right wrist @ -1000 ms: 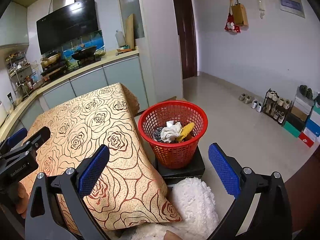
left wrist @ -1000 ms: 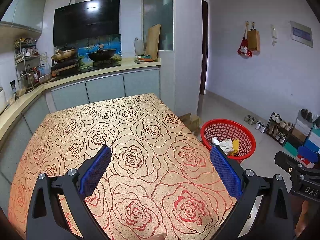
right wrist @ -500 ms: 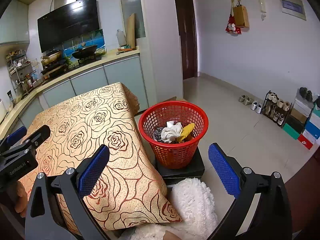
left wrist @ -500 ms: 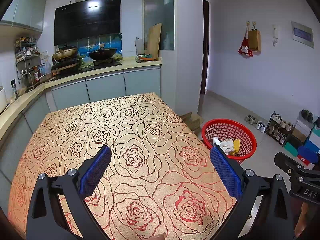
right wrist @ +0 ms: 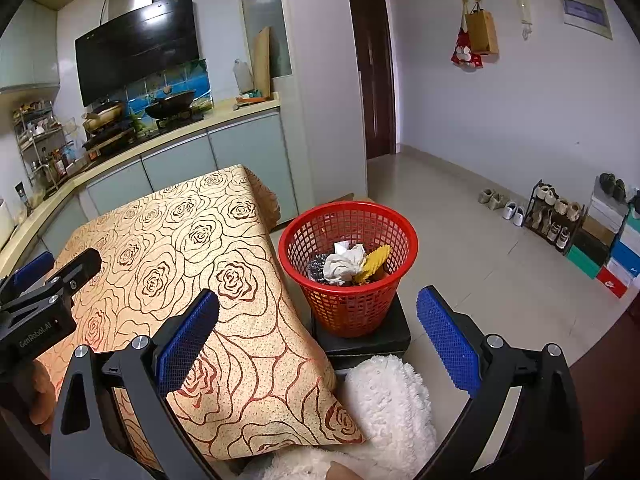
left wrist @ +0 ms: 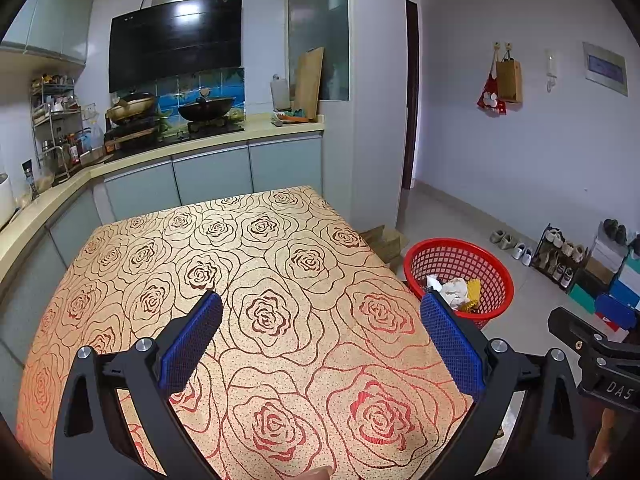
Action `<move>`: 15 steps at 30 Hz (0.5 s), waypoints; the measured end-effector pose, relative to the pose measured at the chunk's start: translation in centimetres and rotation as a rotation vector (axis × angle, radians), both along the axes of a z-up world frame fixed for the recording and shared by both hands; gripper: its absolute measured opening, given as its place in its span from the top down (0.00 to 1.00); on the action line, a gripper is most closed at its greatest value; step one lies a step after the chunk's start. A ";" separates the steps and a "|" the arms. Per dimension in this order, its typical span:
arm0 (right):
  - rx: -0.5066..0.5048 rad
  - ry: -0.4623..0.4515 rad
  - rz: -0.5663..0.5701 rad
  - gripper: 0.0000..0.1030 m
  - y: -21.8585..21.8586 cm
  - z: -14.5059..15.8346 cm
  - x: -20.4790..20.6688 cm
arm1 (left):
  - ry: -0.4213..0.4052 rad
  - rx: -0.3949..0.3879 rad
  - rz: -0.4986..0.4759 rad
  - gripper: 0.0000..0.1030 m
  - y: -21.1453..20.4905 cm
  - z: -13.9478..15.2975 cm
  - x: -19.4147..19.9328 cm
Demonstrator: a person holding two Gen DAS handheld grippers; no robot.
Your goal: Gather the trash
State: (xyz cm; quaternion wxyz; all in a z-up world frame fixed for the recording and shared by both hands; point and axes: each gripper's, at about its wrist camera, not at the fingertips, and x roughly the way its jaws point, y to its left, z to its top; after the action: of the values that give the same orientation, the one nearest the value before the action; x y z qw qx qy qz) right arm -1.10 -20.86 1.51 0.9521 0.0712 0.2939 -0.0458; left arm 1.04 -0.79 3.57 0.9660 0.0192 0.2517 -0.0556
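Note:
A red mesh basket (right wrist: 348, 236) stands on a black box (right wrist: 362, 340) on the floor beside the table; it also shows in the left wrist view (left wrist: 460, 252). It holds crumpled white paper (right wrist: 346, 262), a yellow piece (right wrist: 376, 262) and dark scraps. The table (left wrist: 260, 280) has a gold rose-patterned cloth with no trash visible on it. My left gripper (left wrist: 320, 340) is open and empty above the table's near part. My right gripper (right wrist: 318, 338) is open and empty, held above the table's right edge and the basket.
A white fluffy cloth (right wrist: 384, 396) lies below the right gripper. A kitchen counter (left wrist: 180, 148) with woks runs behind the table. A shoe rack and boxes (right wrist: 580, 224) line the right wall. A dark doorway (right wrist: 372, 60) is at the back.
Both grippers have stayed open and empty. The views have shifted only slightly; the basket and table have not moved.

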 end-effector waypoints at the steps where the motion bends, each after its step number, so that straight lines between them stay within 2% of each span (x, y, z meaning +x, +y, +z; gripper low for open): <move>1: 0.001 0.000 0.000 0.06 0.0 0.0 0.0 | 0.001 -0.002 -0.001 0.07 0.0 0.0 0.0; 15: 0.016 -0.032 -0.005 0.06 0.0 0.3 -0.6 | 0.019 0.005 0.011 0.07 0.3 -0.5 0.3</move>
State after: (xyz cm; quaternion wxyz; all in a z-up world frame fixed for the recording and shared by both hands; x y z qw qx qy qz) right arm -1.71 -20.88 1.80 0.9560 0.0803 0.2786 -0.0449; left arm 1.37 -0.52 3.07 0.9638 0.0196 0.2610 -0.0499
